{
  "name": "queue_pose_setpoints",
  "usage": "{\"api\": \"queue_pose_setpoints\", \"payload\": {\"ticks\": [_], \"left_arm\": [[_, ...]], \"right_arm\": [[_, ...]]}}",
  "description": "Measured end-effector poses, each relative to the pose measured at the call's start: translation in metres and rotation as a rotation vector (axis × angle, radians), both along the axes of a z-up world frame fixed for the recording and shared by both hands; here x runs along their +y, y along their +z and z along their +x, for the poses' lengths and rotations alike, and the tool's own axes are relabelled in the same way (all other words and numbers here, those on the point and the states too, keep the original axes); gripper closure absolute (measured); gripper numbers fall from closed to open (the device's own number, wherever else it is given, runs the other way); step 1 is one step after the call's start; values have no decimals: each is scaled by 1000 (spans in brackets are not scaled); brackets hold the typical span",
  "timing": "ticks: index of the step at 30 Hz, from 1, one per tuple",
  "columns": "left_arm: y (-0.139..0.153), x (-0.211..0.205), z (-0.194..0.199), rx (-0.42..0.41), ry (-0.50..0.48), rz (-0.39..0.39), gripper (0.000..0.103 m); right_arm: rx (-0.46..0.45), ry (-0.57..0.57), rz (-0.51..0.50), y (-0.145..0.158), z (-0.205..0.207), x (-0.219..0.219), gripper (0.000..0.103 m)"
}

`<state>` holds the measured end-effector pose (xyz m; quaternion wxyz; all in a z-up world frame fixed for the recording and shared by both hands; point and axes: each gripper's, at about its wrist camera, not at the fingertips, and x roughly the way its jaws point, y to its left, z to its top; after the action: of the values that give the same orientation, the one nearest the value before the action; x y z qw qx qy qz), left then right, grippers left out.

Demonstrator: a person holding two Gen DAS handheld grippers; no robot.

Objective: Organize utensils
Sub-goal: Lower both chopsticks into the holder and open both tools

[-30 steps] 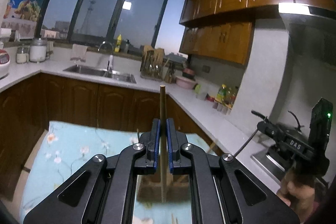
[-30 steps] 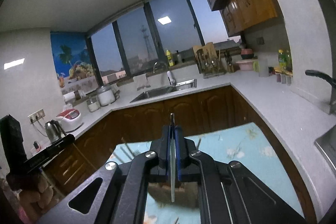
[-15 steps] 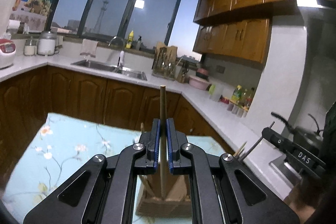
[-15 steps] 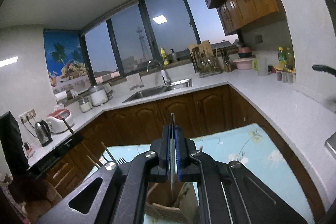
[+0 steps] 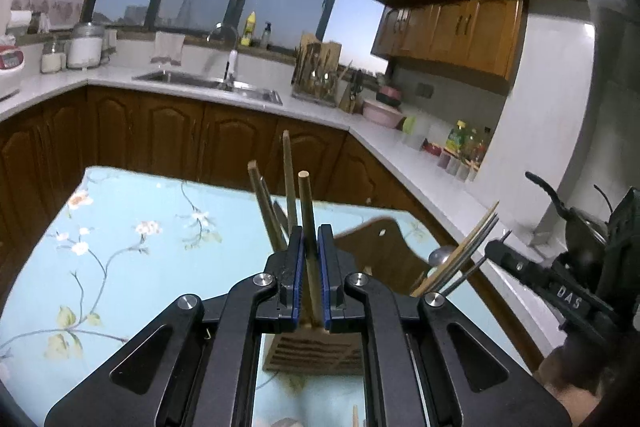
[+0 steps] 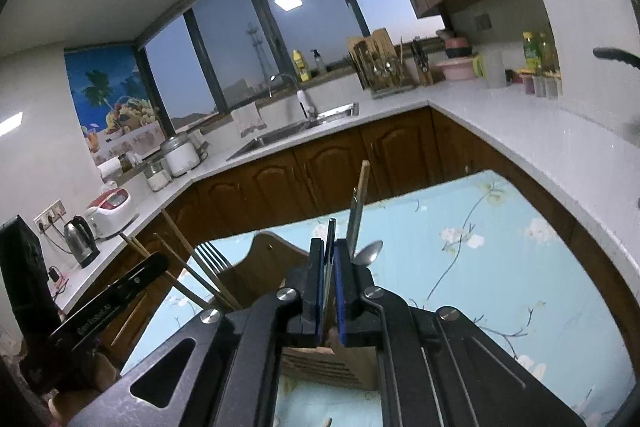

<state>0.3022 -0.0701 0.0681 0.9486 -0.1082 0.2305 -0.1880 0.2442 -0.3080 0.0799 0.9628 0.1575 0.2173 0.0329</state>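
Dusk-lit kitchen with brown wooden cabinets; a pale blue floral tablecloth (image 5: 132, 267) covers the table at lower frame. Left gripper (image 5: 310, 279) is clenched on an upright round wooden chopstick (image 5: 307, 211). Right gripper (image 6: 329, 287) is clenched on a thin flat metal utensil handle (image 6: 330, 235). Both hang directly above a slatted brown wooden utensil holder (image 5: 316, 351), which shows just beneath the jaws and already holds chopsticks and a fork. Likely step: lowering each piece into a compartment, then releasing it.
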Motion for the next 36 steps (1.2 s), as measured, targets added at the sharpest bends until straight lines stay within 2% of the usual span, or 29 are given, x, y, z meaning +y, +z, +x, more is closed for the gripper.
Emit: {"api": "queue_pose_setpoints", "payload": {"ticks": [20,22,25,27,29,31,32,33,34,35,36], "left_arm": [[-2,3,-2,40,-23,9,97],[0,2,-1,55,-25,12,97],[3,2,-3,62,-33,16,91],[5,2,-7,60,-29,17,73],[9,5,-14,50,-22,11,68],[11,6,-20,48,-21,11,66],[13,8,-24,45,-18,13,64],[14,10,-28,40,-14,16,58],[15,12,-33,34,-5,18,54],[15,15,-39,28,7,20,46],[14,18,-44,22,15,18,42]], "right_arm": [[28,-8,22,-1,3,-5,98],[33,-3,32,-1,2,-6,93],[34,10,52,0,0,-8,91],[25,9,63,3,-5,-10,80],[10,8,70,6,-10,-11,53],[-7,-1,65,10,-18,-10,52],[-12,-2,65,10,-21,-11,48],[-18,-7,70,11,-26,-12,43],[-26,-9,76,11,-32,-13,31],[-33,-11,78,10,-37,-13,26],[-37,-14,80,9,-42,-14,25]]}}
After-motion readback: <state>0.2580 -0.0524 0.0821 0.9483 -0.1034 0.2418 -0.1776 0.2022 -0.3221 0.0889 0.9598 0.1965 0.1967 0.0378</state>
